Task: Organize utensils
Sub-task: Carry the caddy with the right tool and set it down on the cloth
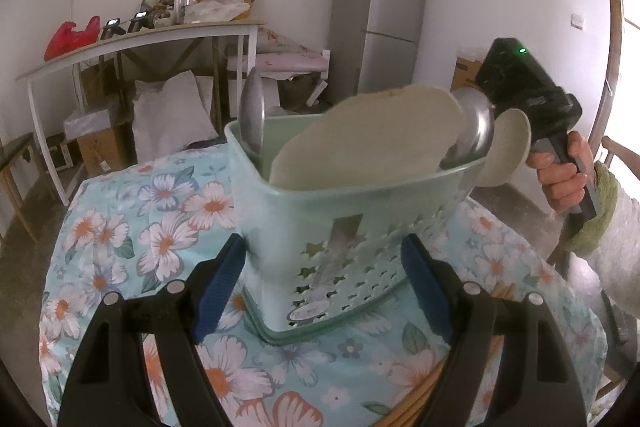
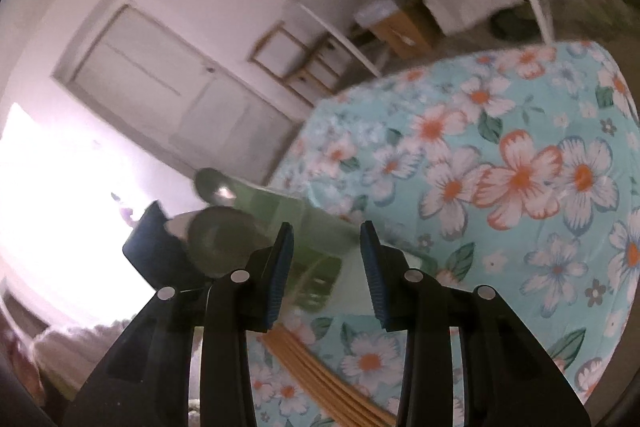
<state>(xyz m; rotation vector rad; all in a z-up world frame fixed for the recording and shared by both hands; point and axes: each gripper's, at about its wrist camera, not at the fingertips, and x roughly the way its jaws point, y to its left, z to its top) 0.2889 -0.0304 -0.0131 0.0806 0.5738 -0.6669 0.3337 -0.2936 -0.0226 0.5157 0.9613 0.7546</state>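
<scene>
Left wrist view: your left gripper (image 1: pixel 324 283) brackets pale green utensil basket (image 1: pixel 320 211) on floral tablecloth (image 1: pixel 132 227), pads seemingly not pressing. Right wrist view, blurred: your right gripper (image 2: pixel 326 275) narrowly parted, empty; chopsticks (image 2: pixel 320 375) lie below.

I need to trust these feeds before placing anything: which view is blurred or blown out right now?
Right wrist view: motion-smeared throughout, window glare whites out the left side, and the green basket beyond the right gripper is dark and soft. Left wrist view: evenly lit and mostly sharp, slight blur on the basket and beige spatula; fisheye bending at edges.
</scene>
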